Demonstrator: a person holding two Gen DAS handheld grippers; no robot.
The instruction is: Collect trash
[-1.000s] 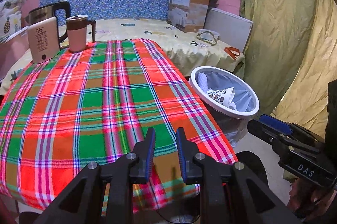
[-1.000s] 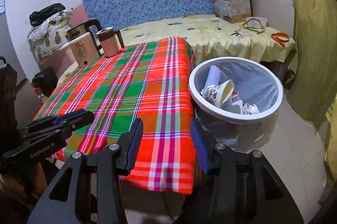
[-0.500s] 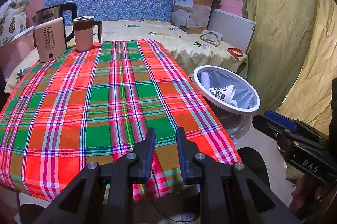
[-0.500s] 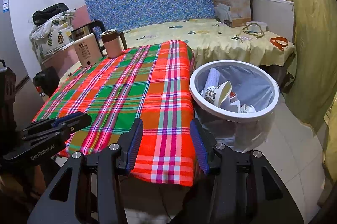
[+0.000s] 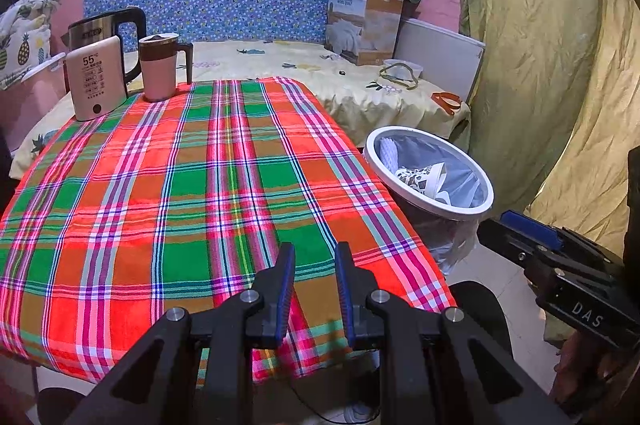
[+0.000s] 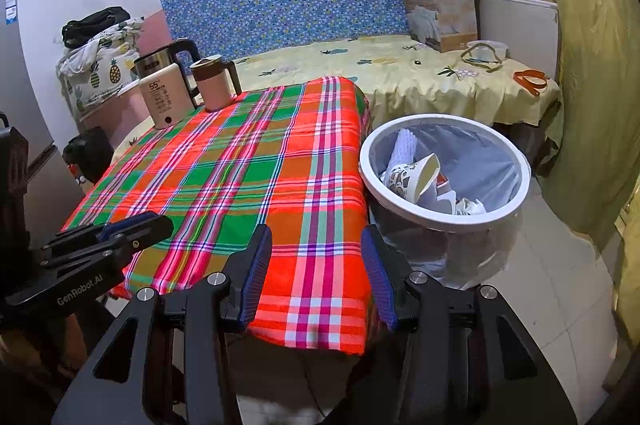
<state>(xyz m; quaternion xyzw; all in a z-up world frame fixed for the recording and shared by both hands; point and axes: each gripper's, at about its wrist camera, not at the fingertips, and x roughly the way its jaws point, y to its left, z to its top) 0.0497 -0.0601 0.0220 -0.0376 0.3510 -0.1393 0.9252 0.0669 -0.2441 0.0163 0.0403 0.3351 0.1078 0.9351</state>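
Note:
A white-rimmed trash bin [image 5: 460, 215] [image 6: 440, 225] with a clear liner stands on the floor at the table's right side. Crumpled patterned paper cups [image 5: 416, 177] [image 6: 412, 177] lie inside it. The plaid tablecloth [image 5: 200, 185] [image 6: 260, 165] shows no loose trash. My left gripper [image 5: 315, 257] hovers over the cloth's near edge, its jaws a narrow gap apart with nothing between them. My right gripper [image 6: 316, 237] hangs over the table's near right corner, open wider and empty, with the bin just right of it. Each gripper shows in the other's view: the right gripper [image 5: 560, 265] and the left gripper [image 6: 100, 245].
At the table's far left stand a steel kettle [image 5: 100, 29], a cream device marked 55 [image 5: 98, 81] and a pink mug [image 5: 160, 69]. Behind lies a bed with a yellow sheet [image 5: 320, 73] and a cardboard box [image 5: 364, 21]. An olive curtain [image 5: 540, 65] hangs right.
The left wrist view has drawn back a little from the table, so more of the cloth's front edge shows. The right wrist view has barely shifted. Neither gripper's jaws have moved.

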